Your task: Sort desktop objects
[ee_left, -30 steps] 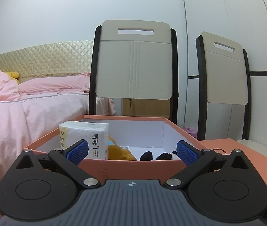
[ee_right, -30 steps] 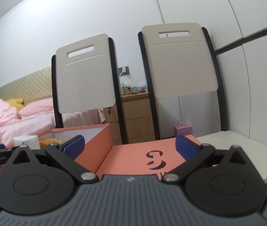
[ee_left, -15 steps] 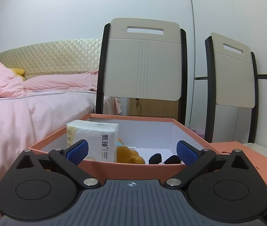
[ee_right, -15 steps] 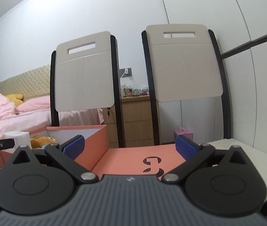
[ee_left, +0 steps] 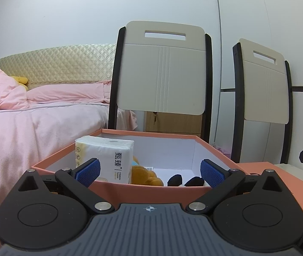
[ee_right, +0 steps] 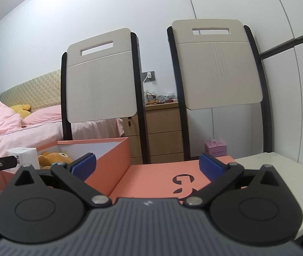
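Note:
An open orange box (ee_left: 147, 189) with a white inside stands in front of my left gripper (ee_left: 150, 169), which is open and empty just before its near wall. Inside stand a white tissue pack (ee_left: 106, 160), a brown plush toy (ee_left: 146, 176) and a black item (ee_left: 176, 179). In the right wrist view the box (ee_right: 108, 168) is at the left, with the tissue pack (ee_right: 26, 156) and the plush toy (ee_right: 54, 157) showing. My right gripper (ee_right: 147, 167) is open and empty above the orange lid (ee_right: 164, 179), which lies flat beside the box.
Two beige folding chairs (ee_left: 162, 72) (ee_right: 217, 64) lean on the wall behind. A pink bed (ee_left: 34, 123) is at the left. A wooden drawer cabinet (ee_right: 162, 130) and a small pink box (ee_right: 215, 149) are behind. The white tabletop (ee_right: 279, 181) runs to the right.
Both grippers have shifted slightly, so the chairs and the box sit further right in the left view. Both stay open and empty. Nothing in the box has moved.

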Demonstrator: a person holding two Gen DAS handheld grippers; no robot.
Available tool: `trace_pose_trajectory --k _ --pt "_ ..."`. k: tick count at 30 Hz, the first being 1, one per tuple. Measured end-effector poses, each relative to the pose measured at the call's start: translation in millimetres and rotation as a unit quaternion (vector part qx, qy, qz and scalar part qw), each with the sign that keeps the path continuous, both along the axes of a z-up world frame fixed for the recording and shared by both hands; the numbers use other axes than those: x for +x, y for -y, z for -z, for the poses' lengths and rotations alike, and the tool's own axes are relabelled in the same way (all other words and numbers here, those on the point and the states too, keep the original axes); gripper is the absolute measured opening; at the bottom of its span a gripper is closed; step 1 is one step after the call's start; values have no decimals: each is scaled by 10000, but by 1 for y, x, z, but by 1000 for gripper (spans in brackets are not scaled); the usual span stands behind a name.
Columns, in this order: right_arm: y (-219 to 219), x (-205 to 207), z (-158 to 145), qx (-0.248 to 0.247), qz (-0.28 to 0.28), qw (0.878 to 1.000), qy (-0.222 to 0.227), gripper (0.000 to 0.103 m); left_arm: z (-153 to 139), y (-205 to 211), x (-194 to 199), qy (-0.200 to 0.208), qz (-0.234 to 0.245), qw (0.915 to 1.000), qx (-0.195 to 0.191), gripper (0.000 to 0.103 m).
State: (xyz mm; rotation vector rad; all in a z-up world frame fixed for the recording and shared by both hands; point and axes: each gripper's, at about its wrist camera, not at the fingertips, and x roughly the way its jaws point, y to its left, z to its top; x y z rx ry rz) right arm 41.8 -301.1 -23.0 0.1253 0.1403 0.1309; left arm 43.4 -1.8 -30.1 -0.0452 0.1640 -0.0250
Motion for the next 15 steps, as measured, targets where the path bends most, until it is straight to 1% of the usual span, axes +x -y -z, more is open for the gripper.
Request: trace_pose_trajectory --k 7,12,15 --pt "10 -8 -1 126 92 9999 13 103 3 11 -3 1 88 9998 162 101" --pt "20 -10 -1 265 207 9994 0 103 7 14 -2 -57 58 9999 134 101" --pt "24 -10 0 270 159 9995 -74 103 9 17 -4 -64 44 9999 115 101"
